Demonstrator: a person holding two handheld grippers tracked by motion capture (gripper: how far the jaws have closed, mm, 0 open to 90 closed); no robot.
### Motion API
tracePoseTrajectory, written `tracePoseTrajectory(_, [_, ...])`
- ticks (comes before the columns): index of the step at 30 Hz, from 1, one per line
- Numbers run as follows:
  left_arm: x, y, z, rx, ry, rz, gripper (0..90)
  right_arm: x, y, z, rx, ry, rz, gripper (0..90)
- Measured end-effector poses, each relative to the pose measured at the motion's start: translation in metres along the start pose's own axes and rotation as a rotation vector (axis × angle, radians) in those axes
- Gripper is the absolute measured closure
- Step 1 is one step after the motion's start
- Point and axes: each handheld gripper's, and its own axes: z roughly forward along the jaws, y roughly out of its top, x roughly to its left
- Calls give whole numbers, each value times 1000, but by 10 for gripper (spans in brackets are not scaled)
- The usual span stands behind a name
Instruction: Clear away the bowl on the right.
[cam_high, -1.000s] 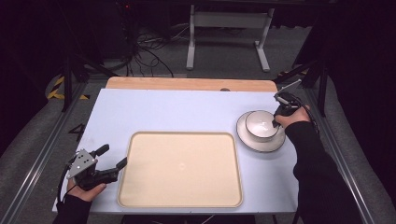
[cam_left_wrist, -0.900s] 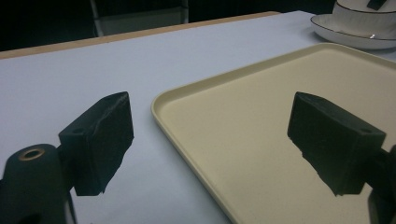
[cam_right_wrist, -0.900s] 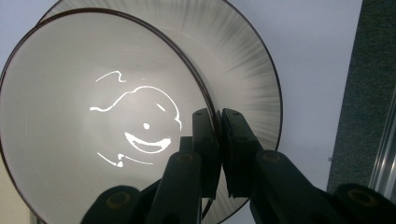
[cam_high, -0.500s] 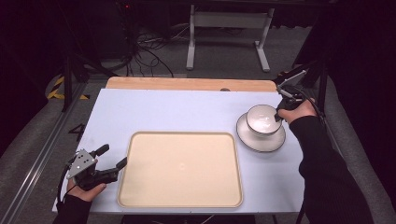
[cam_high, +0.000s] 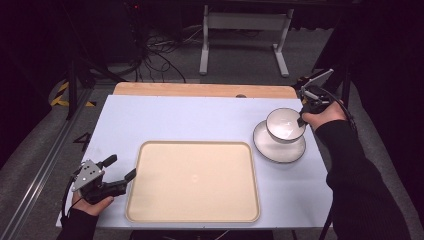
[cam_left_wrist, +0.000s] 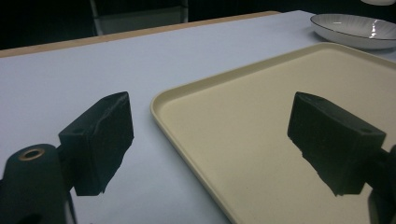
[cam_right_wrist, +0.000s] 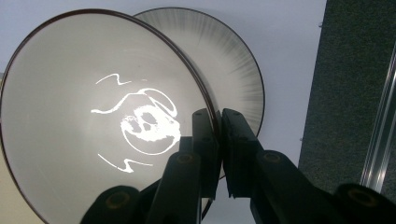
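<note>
White bowl (cam_right_wrist: 93, 121) rim between right tongs (cam_right_wrist: 219, 116) (right gripper view)

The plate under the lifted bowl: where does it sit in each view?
High view: plate at right, on the table beside the tray.
Left gripper view: plate in the top right corner, beyond the tray's far edge.
Right gripper view: plate upper middle, behind the bowl.
Shared landmark: the plate's dark rim.
</note>
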Motion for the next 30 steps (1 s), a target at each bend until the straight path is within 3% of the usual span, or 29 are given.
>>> tracePoseTrajectory(11, [0, 0, 0, -1, 1, -1, 153, 21, -1, -6, 8, 14, -55, 852])
tracePoseTrajectory(30, [0, 0, -1, -3, 0, 3, 153, 95, -10, -19, -15, 68, -266, 852])
